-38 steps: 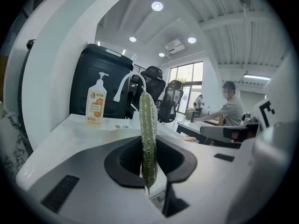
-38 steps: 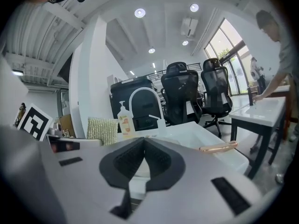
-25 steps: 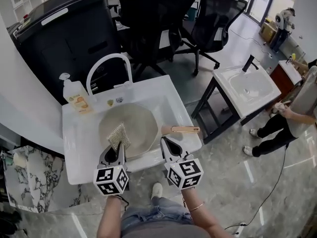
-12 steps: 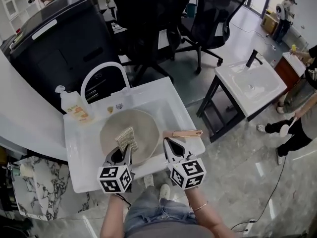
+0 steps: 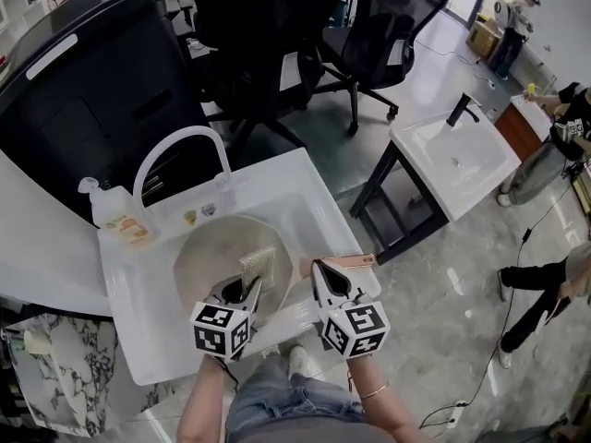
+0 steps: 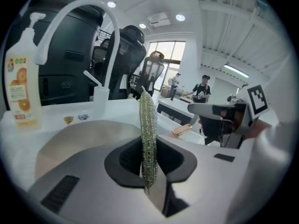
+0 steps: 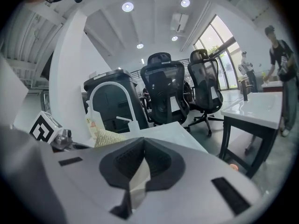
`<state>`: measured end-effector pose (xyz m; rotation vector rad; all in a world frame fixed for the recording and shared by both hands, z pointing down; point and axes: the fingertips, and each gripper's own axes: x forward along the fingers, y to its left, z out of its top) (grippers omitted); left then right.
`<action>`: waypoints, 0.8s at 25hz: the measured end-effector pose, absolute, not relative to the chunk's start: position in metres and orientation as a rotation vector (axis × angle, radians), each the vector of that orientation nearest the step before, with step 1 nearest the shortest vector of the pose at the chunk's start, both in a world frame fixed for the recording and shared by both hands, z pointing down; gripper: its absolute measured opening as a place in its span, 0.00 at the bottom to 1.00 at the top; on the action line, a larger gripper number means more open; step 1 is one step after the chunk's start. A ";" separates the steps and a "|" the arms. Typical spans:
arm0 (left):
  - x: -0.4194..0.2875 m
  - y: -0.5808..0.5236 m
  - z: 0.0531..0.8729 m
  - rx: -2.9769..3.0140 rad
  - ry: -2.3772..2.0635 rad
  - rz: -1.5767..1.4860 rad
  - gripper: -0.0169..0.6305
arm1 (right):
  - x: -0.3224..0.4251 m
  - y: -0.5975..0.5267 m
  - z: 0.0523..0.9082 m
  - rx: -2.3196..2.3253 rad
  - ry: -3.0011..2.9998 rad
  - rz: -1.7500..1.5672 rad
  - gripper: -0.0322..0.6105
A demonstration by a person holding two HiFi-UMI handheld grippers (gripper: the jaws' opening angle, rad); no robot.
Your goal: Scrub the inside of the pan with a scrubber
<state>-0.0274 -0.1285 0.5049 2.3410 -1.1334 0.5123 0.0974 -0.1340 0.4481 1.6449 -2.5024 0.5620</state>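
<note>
A round pan point(image 5: 208, 261) with a pale beige inside lies in the white sink point(image 5: 305, 201); its copper handle point(image 5: 346, 260) points right over the sink's rim. My left gripper point(image 5: 247, 289) is shut on a glittery mesh scrubber point(image 5: 258, 266), which stands upright over the right half of the pan. In the left gripper view the scrubber point(image 6: 147, 129) rises edge-on from the left gripper point(image 6: 148, 146), with the pan point(image 6: 79, 134) behind and the handle point(image 6: 181, 130) to the right. My right gripper point(image 5: 332, 280) is shut and empty, just before the handle. In its own view the right gripper point(image 7: 140, 164) holds nothing.
A soap bottle point(image 5: 115, 220) and an arched white faucet point(image 5: 180, 155) stand at the sink's back. A large black bin point(image 5: 83, 72) and office chairs point(image 5: 388, 26) lie beyond. A second sink on a black stand point(image 5: 452, 160) is to the right, with people past it.
The left gripper has carried the scrubber from the pan's near-left part toward its right side. The right gripper has kept near the handle. The head view has shifted.
</note>
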 end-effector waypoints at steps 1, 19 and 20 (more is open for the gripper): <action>-0.025 -0.130 0.509 2.353 -1.088 0.535 0.13 | 0.098 -0.137 0.450 1.657 -2.490 0.566 0.07; 0.008 -0.161 0.577 2.392 -0.664 0.727 0.13 | 0.112 -0.172 0.477 1.819 -2.293 0.649 0.07; 0.008 -0.164 0.579 2.386 -0.667 0.720 0.13 | 0.113 -0.174 0.478 1.823 -2.287 0.654 0.07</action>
